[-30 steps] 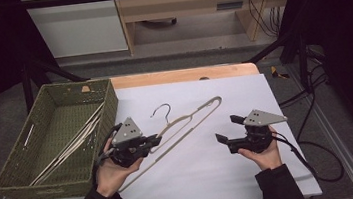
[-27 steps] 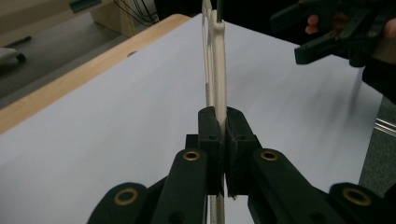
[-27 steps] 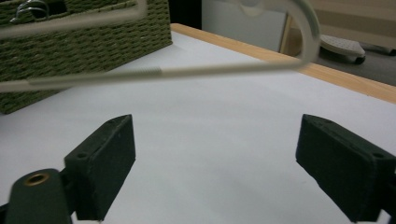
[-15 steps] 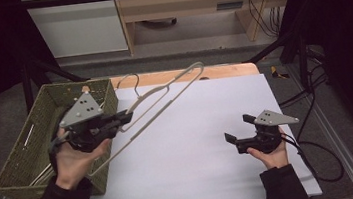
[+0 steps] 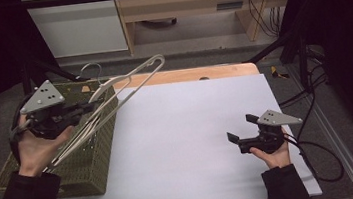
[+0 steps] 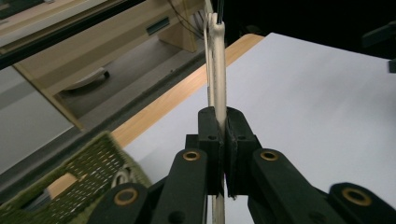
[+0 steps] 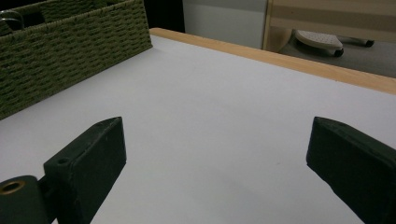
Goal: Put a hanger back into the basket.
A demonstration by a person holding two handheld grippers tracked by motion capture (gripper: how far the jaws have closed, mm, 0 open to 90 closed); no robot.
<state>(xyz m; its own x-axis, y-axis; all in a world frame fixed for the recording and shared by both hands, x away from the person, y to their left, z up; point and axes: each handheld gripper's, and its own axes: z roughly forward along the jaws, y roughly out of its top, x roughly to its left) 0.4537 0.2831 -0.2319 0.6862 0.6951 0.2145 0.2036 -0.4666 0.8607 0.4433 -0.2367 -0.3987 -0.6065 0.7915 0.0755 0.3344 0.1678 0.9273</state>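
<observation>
A cream clothes hanger [image 5: 131, 77] with a metal hook hangs tilted in the air above the green woven basket [image 5: 95, 159] at the table's left. My left gripper [image 5: 87, 107] is shut on its lower bar. In the left gripper view the pale bar [image 6: 217, 60] runs up between the closed jaws of the left gripper [image 6: 225, 126]. My right gripper [image 5: 241, 128] rests low over the white table at the right; its jaws have just been opening and stand wide, nothing between them. In the right gripper view the right gripper [image 7: 215, 149] frames bare tabletop.
The basket [image 7: 70, 42] holds more pale hangers [image 5: 81, 138]. A wooden strip [image 5: 187, 74] edges the table's far side. A wooden cabinet [image 5: 189, 7] stands behind, and cables [image 5: 310, 94] trail off the right edge.
My left gripper carried the hanger up and to the left, from the middle of the table to above the basket. The right hand stayed in place while its jaws spread a little wider.
</observation>
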